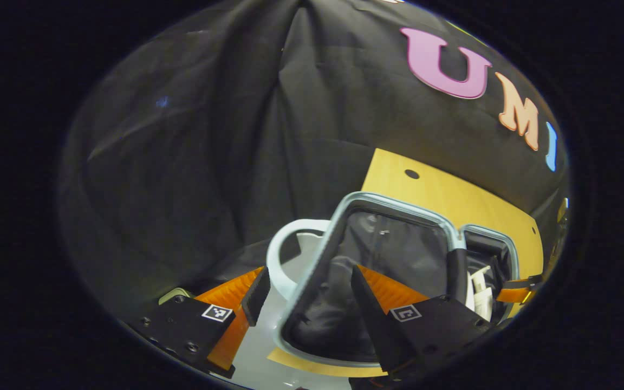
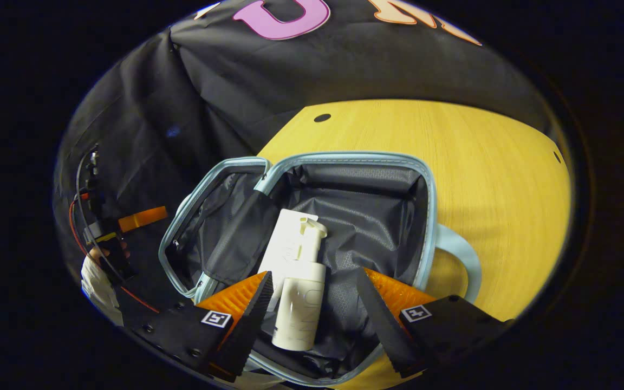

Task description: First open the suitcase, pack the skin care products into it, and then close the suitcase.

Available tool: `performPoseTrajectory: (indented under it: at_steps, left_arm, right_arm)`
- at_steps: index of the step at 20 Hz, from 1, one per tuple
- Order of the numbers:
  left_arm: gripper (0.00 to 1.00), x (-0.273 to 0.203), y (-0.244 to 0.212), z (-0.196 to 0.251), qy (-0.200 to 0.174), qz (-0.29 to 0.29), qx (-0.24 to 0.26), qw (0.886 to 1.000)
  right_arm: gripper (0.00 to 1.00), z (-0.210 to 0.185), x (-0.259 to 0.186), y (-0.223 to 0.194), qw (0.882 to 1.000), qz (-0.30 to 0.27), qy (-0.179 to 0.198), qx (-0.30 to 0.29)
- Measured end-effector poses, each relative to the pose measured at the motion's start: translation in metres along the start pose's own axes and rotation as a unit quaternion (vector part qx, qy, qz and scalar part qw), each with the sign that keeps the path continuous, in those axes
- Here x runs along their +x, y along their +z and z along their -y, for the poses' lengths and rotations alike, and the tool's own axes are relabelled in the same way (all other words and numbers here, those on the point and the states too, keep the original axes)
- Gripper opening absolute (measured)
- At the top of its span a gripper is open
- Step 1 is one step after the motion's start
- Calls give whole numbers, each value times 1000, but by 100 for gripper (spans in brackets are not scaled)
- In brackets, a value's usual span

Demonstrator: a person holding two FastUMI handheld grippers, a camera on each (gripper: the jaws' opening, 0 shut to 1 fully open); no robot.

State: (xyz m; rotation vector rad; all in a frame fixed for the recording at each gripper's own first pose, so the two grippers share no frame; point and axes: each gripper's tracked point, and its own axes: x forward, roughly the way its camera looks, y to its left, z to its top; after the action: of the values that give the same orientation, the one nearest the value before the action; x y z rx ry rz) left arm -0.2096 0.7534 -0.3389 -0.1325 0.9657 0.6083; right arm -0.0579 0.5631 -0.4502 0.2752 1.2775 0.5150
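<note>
The wooden bench point(image 2: 453, 162) carries the open suitcase point(image 2: 344, 206) at centre frame, a white pump bottle point(image 2: 298, 303) lying inside it, between the right gripper's point(image 2: 312, 303) wide jaws, while the left gripper's point(image 1: 304, 295) jaws gape empty astride the suitcase's rim.

Both views are dim overall, lit from above. The desk point(image 2: 453, 162) glows bright yellow, while the black cloth wall point(image 1: 209, 135) swallows light and shows only faint folds. Fisheye distortion bends straight edges near the rim, where the pictures darken and soften.
</note>
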Motion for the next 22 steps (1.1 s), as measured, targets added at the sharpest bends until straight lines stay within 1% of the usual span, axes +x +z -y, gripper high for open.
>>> performPoseTrajectory:
  at_steps: [3, 4, 6, 7, 8, 11, 12, 13, 14, 15, 16, 17, 18, 19, 20, 21, 22]
  left_arm:
    - [90, 30, 4, -23, 6, -25, -4, 1000]
    - [90, 43, 3, -28, 5, -36, -6, 999]
    - [90, 66, -3, -39, 7, -60, -9, 998]
    - [90, 78, -9, -43, 5, -75, -11, 997]
    - [90, 87, -15, -47, 4, -89, -15, 996]
    - [87, 106, -29, -54, 6, -123, -33, 992]
    - [78, 109, -29, -54, 3, -125, -37, 991]
    - [64, 112, -27, -47, -3, -121, -41, 992]
    - [60, 114, -25, -41, -11, -116, -43, 992]
    - [44, 113, -28, -32, -24, -126, -37, 991]
    - [27, 111, -28, -32, -12, -128, -33, 991]
    - [11, 108, -24, -29, -10, -130, -25, 991]
    - [9, 102, -18, -27, -9, -125, -15, 992]
    - [5, 97, -11, -27, -5, -118, -4, 993]
    - [2, 89, -1, -28, 3, -108, 10, 994]
    - [1, 78, 9, -26, 5, -101, 17, 995]
    - [0, 65, 23, -21, 5, -87, 22, 996]
  right_arm:
    - [98, 11, -29, 12, 1000, 28, -9, -1]
    - [93, 18, -39, 16, 999, 38, -16, -1]
    - [93, 31, -61, 26, 998, 58, -30, 4]
    - [98, 38, -71, 31, 997, 68, -38, 7]
    - [98, 45, -79, 35, 996, 76, -47, 9]
    - [98, 65, -101, 49, 992, 103, -75, 9]
    - [98, 70, -107, 52, 990, 111, -82, 7]
    - [98, 73, -112, 55, 989, 118, -85, 5]
    - [98, 77, -117, 57, 988, 124, -88, 4]
    - [98, 79, -120, 57, 988, 127, -89, 2]
    - [98, 81, -121, 56, 988, 129, -89, 1]
    - [98, 80, -121, 55, 988, 130, -86, 1]
    - [98, 78, -121, 54, 988, 131, -82, 1]
    - [98, 77, -121, 53, 988, 133, -75, 0]
    - [94, 75, -119, 50, 989, 132, -68, -3]
    - [94, 72, -119, 49, 990, 131, -61, -7]
    - [98, 67, -119, 48, 990, 130, -52, -11]
